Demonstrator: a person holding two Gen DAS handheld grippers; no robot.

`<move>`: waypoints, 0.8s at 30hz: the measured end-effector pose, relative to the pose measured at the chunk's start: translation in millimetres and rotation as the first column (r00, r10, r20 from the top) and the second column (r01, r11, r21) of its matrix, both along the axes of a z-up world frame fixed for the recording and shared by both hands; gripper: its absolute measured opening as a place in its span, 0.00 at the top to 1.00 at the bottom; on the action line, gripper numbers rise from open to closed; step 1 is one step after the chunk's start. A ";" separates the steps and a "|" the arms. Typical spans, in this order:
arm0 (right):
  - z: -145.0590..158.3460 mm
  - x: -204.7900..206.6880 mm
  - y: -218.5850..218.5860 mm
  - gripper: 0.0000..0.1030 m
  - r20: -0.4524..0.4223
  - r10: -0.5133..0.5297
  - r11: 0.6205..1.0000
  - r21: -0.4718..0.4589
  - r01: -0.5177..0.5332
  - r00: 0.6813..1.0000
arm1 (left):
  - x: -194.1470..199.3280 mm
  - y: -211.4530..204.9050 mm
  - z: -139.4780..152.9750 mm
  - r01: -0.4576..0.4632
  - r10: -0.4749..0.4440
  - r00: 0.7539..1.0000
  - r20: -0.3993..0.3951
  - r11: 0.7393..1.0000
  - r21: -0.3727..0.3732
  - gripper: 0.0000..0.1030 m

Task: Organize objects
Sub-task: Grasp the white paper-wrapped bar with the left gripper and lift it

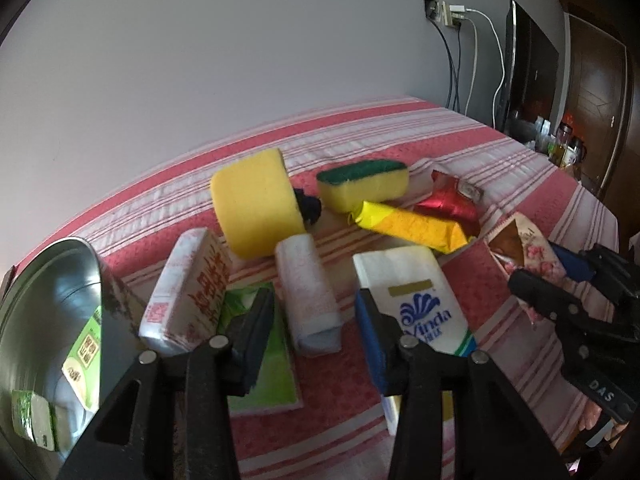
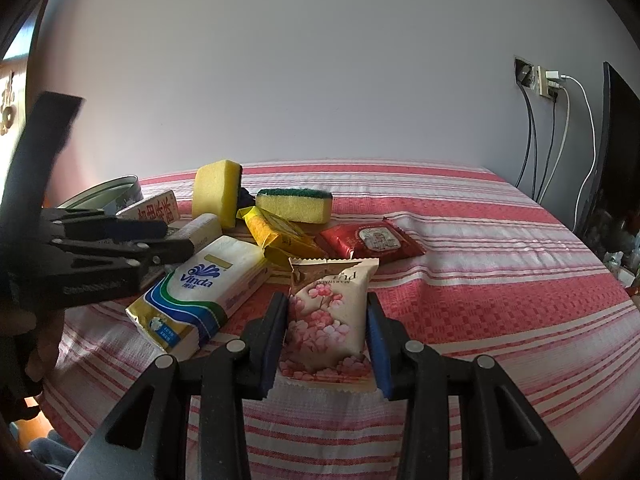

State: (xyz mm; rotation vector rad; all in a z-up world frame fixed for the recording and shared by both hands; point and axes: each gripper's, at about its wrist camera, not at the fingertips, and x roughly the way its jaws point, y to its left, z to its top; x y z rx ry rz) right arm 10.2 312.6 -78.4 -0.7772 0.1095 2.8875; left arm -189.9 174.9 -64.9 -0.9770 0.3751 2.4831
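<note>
My left gripper (image 1: pixel 312 300) hangs open over a small white tissue pack (image 1: pixel 308 292), whose sides its pads do not touch. A Vinda tissue pack (image 1: pixel 420 304) lies to its right; a red-lettered pack (image 1: pixel 188 292) and a green pack (image 1: pixel 276 372) lie to its left. A metal tin (image 1: pixel 40 280) at far left holds green packets. My right gripper (image 2: pixel 326 300) is shut on a floral snack packet (image 2: pixel 328 320) resting on the cloth. Behind are two yellow sponges (image 2: pixel 216 196) (image 2: pixel 294 204), a yellow packet (image 2: pixel 276 236) and a red packet (image 2: pixel 372 240).
A red and white striped cloth (image 2: pixel 480 280) covers the table, which meets a pale wall at the back. Sockets with hanging cables (image 2: pixel 548 80) and a dark screen (image 2: pixel 616 140) stand at the right. Bottles (image 1: pixel 564 148) sit beyond the table's right edge.
</note>
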 end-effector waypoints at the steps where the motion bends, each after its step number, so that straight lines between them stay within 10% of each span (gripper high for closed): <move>1: 0.0 -0.1 -0.2 0.60 0.000 0.000 1.000 -0.001 0.000 1.000 | -1.7 0.8 -0.9 -0.003 0.003 1.000 0.003 1.000 -0.002 0.60; 24: 0.9 1.2 1.4 0.60 -0.010 -0.002 1.000 -0.008 0.002 1.000 | -13.5 -2.3 -9.1 -0.021 0.018 0.997 0.076 0.999 0.037 0.79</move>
